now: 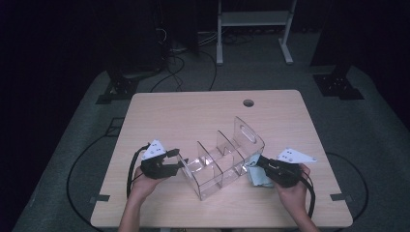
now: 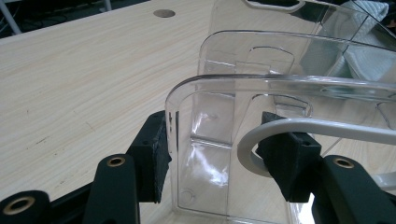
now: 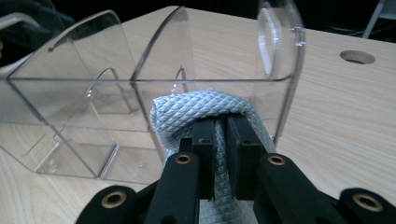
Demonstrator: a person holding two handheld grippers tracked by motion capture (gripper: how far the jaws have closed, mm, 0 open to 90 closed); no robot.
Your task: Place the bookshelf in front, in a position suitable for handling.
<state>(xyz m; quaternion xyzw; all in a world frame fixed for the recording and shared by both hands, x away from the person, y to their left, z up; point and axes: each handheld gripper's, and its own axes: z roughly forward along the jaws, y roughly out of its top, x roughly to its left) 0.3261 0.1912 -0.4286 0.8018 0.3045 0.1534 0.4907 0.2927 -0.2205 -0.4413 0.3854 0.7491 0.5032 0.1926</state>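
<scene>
One clear plastic organiser with upright dividers [image 1: 222,162] is sitting on the pale wooden table [image 1: 183,111], slanting across its near half between the two hands. I am counting three open compartments in it, split by two inner walls, with a slot handle cut into the tall far end. The compartments are holding nothing that I can make out; glare is hiding part of their floor.

The left gripper [image 1: 170,162] is clamping the organiser's near end wall: in the left gripper view one black pad [image 2: 152,154] is pressing the outside of the clear wall and the other is sitting inside it, jaws narrow. A grey cable [image 2: 299,128] is curving across that inner pad.

The right gripper [image 1: 261,162] is pinching one light blue-grey quilted cloth [image 3: 205,109], jaws nearly together on a fold of it. The cloth is bunching against the outside of the organiser's side wall, at the tall handled end.

I am reading no brand, label or writing anywhere.
</scene>
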